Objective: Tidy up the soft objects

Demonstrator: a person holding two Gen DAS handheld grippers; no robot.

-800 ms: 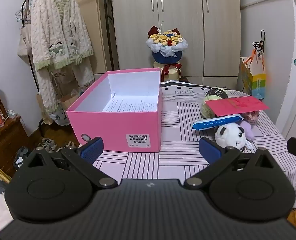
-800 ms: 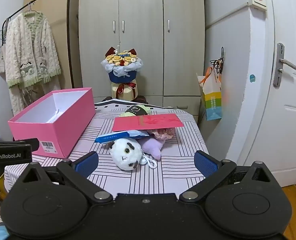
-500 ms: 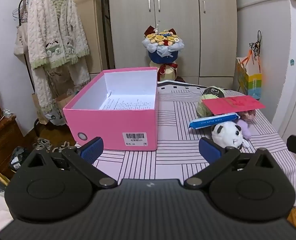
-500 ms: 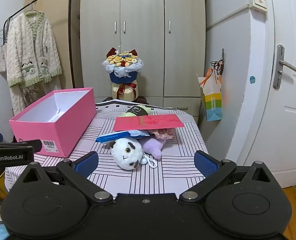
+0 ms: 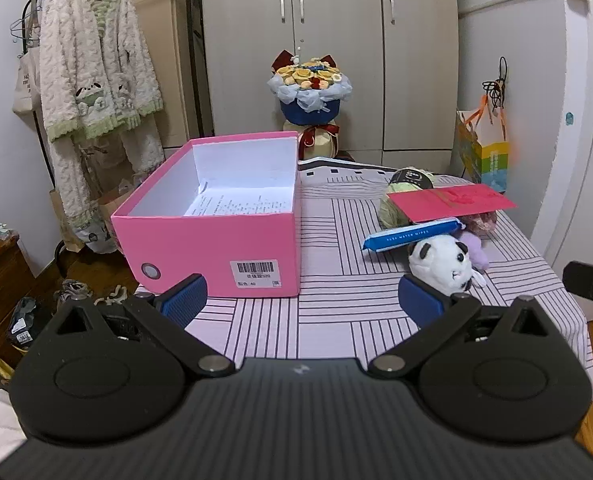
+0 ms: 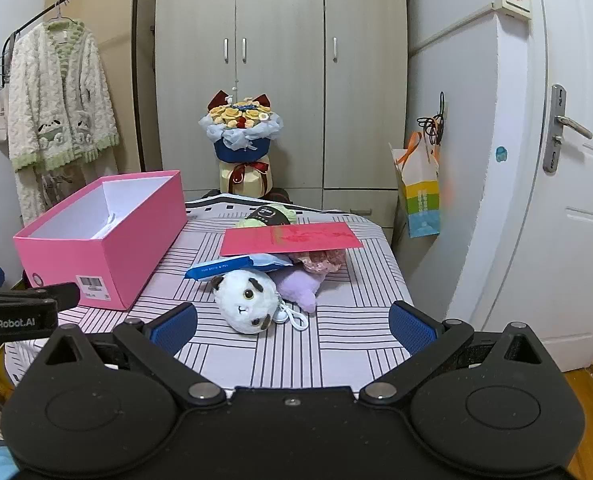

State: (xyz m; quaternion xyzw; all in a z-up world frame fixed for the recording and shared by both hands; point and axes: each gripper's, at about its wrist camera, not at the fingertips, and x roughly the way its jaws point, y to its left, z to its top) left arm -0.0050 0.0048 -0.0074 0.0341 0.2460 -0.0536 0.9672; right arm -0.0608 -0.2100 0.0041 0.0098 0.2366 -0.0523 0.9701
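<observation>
Panda plush [image 6: 245, 300] lies near the table's [image 6: 336, 344] front edge, touching the purple plush [image 6: 300, 286] and the wipes pack [image 6: 232, 266]. Both the left gripper [image 5: 302, 294] and right gripper [image 6: 292, 322] hover with fingers wide, holding nothing. A careless grab could drag the keyring or tip the red envelope [image 6: 292, 238] (it only rests on the pile). Bare cloth lies between the pile and the pink box [image 6: 96, 248], which sits at the left edge.

A: The pink box [image 5: 212, 248] looks like smooth matt card, white inside. The panda [image 6: 246, 300]?

B: Fluffy plush. The cloth on the counter [image 6: 336, 344] is flat striped fabric, the wipes pack [image 5: 412, 236] glossy plastic, the red envelope [image 6: 292, 240] matt paper
</observation>
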